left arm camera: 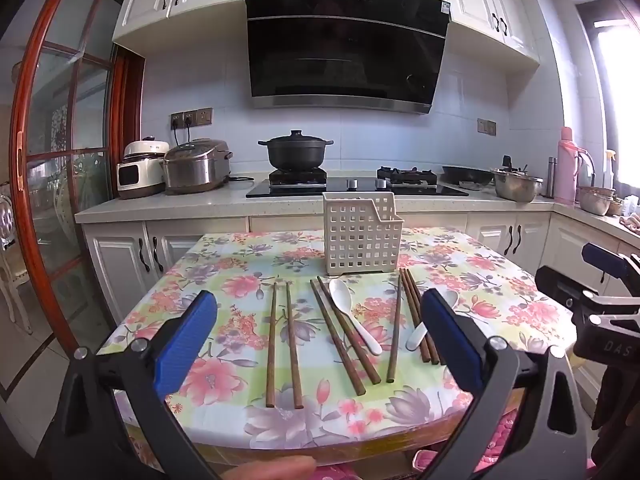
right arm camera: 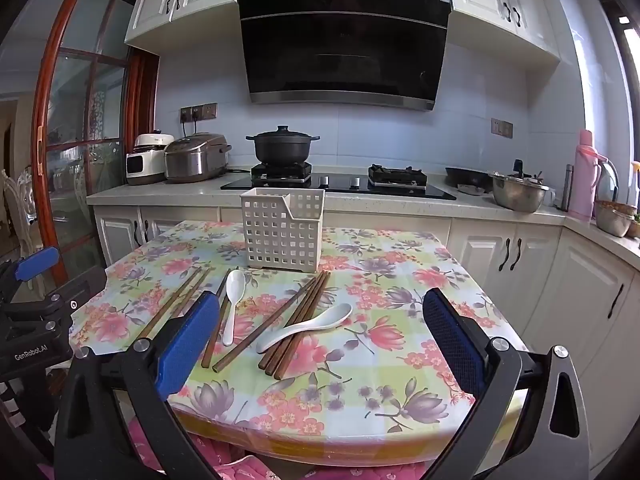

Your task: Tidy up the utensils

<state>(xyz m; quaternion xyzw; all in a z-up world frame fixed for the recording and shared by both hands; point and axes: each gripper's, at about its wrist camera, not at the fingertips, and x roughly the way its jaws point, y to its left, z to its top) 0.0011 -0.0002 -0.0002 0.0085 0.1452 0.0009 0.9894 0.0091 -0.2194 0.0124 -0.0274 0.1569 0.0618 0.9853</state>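
Observation:
A white perforated utensil holder (left arm camera: pixel 362 234) (right arm camera: pixel 282 230) stands upright at the far side of the floral-cloth table (left arm camera: pixel 224 276) (right arm camera: pixel 400 280). In front of it lie several brown wooden chopsticks (left arm camera: pixel 282 344) (right arm camera: pixel 298 318) and two white spoons: one (left arm camera: pixel 352 310) (right arm camera: pixel 233 300) near the middle, the other (left arm camera: pixel 418 334) (right arm camera: pixel 308 326) resting across chopsticks. My left gripper (left arm camera: pixel 318 344) is open and empty, above the table's near edge. My right gripper (right arm camera: pixel 316 346) is open and empty, to the right of the left one. Each gripper shows at the edge of the other's view.
Behind the table runs a kitchen counter with a rice cooker (left arm camera: pixel 196 168), a black pot (left arm camera: pixel 296 152) on the stove, a steel bowl (right arm camera: pixel 518 192) and a pink thermos (right arm camera: pixel 584 174). A glass door with a wooden frame (left arm camera: pixel 44 200) stands on the left. Pink cushions (right arm camera: pixel 224 456) lie below the table edge.

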